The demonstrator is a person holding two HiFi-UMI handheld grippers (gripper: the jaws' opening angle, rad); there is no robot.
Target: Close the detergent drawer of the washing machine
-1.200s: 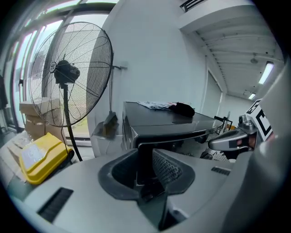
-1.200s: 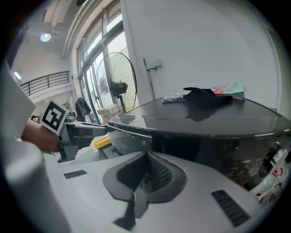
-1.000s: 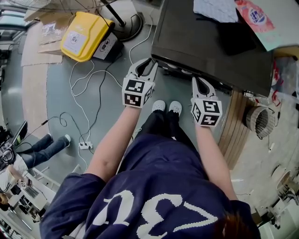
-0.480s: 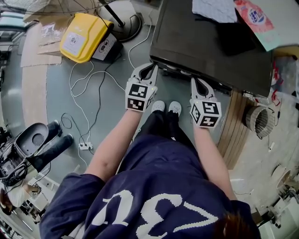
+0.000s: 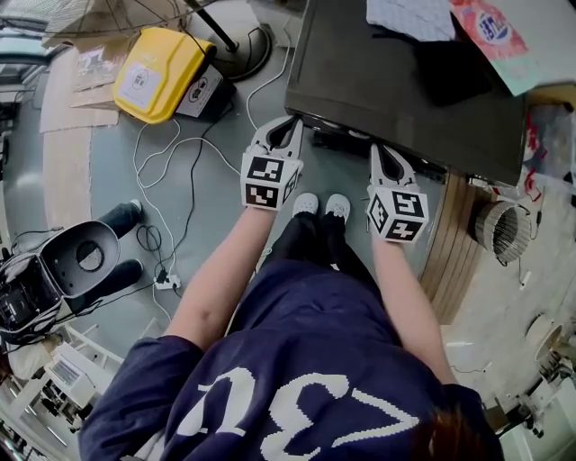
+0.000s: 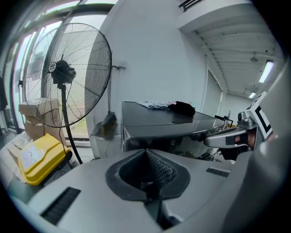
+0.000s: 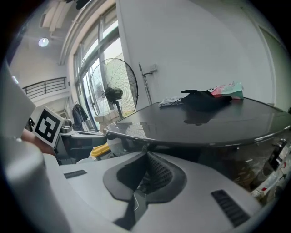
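The washing machine (image 5: 396,81) has a dark flat top and stands at the upper right of the head view. Its front edge faces me, and I cannot make out the detergent drawer under that edge. My left gripper (image 5: 292,123) is shut with nothing between its jaws, its tip at the machine's front left corner. My right gripper (image 5: 381,149) is also shut and empty, its tip just below the front edge further right. In the left gripper view the shut jaws (image 6: 146,151) point at the machine's front (image 6: 150,139). In the right gripper view the shut jaws (image 7: 146,155) sit under the top's rim (image 7: 191,139).
A yellow case (image 5: 162,70) and a standing fan's base (image 5: 241,47) lie on the floor to the left, with white cables (image 5: 171,162) across it. A black device (image 5: 76,270) stands at the far left. Cloths (image 5: 414,18) and a pink package (image 5: 490,31) lie on the machine.
The left gripper's jaws, apart a second ago, have closed on nothing. Both hands have stayed in place. At the far left a person's legs gave way to a black device.
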